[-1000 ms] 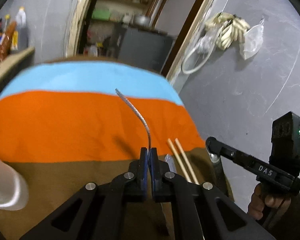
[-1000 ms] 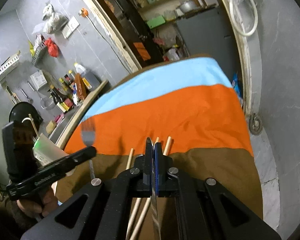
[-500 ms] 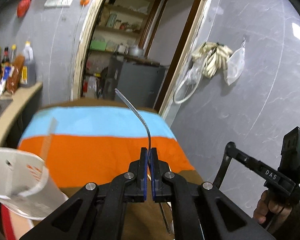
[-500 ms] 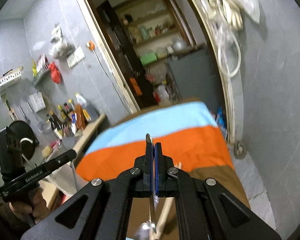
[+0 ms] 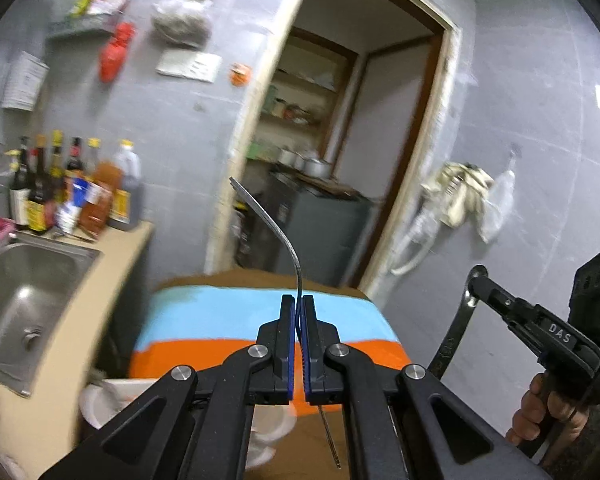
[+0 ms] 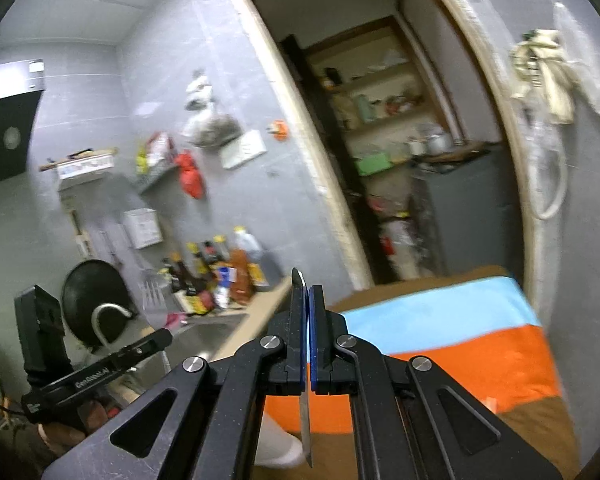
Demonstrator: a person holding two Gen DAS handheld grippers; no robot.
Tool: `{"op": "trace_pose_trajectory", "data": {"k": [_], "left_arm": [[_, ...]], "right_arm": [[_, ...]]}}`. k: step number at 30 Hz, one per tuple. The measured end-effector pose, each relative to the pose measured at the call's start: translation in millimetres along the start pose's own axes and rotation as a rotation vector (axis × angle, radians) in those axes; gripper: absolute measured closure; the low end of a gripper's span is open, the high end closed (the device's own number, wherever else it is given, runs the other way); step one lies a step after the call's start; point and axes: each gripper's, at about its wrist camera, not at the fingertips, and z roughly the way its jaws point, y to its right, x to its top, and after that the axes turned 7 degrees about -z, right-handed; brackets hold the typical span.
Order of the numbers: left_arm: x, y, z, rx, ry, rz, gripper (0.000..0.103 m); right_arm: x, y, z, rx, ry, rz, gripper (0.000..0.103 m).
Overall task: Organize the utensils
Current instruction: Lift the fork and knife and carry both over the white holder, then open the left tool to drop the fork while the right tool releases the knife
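My left gripper (image 5: 298,304) is shut on a thin curved metal fork (image 5: 276,228), which arcs up and forward out of the jaws, its other end poking out below. My right gripper (image 6: 308,292) is shut on a flat metal knife (image 6: 305,432), whose blade hangs below the jaws. Both are held high above the table's striped cloth (image 5: 228,316). A white cup (image 5: 112,396) stands on the cloth below the left gripper, also visible in the right wrist view (image 6: 278,440). Each view shows the other gripper: the right (image 5: 476,276) with the knife hanging down, the left (image 6: 166,336).
To the left, a counter carries a steel sink (image 5: 32,292) and several sauce bottles (image 5: 72,188). A black wok (image 6: 96,300) leans behind the sink. A doorway with shelves (image 5: 320,140) lies beyond the table. A grey tiled wall (image 5: 540,140) closes the right side.
Both grippers have risen well above the cloth and tilted up, each keeping its utensil. The chopsticks have dropped out of view, and the white cup now sits below the left gripper.
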Motion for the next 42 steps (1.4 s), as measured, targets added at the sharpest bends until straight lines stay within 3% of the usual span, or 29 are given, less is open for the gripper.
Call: {"op": "trace_pose_trajectory", "data": {"k": [9, 17, 25, 37, 39, 42], "left_arm": [[22.0, -72.3, -26.7, 0.158, 0.096, -0.04, 0.1], [4.8, -105.3, 0.6, 0.252, 0.116, -0.032, 0.1], [-9.3, -109.7, 20.0, 0.255, 0.128, -0.005, 0.1], [-32.1, -101.7, 30.8, 0.237, -0.023, 0.034, 0.099], [-32.9, -102.9, 31.5, 0.243, -0.056, 0.022, 0.099], [-32.5, -105.3, 32.6, 0.242, -0.094, 0.003, 0.098]], "right_arm": [[-2.3, -70.8, 57.3, 0.122, 0.028, -0.046, 0.102], [-40.7, -87.0, 104.2, 0.097, -0.056, -0.082, 0.102], [-67.2, -91.0, 120.2, 0.051, -0.13, -0.151, 0.102], [-83.6, -85.2, 121.3, 0.06, -0.233, -0.141, 0.1], [-86.1, -82.9, 117.8, 0.061, -0.241, -0.132, 0.097], [-86.7, -80.8, 111.7, 0.061, -0.231, -0.12, 0.085]]}}
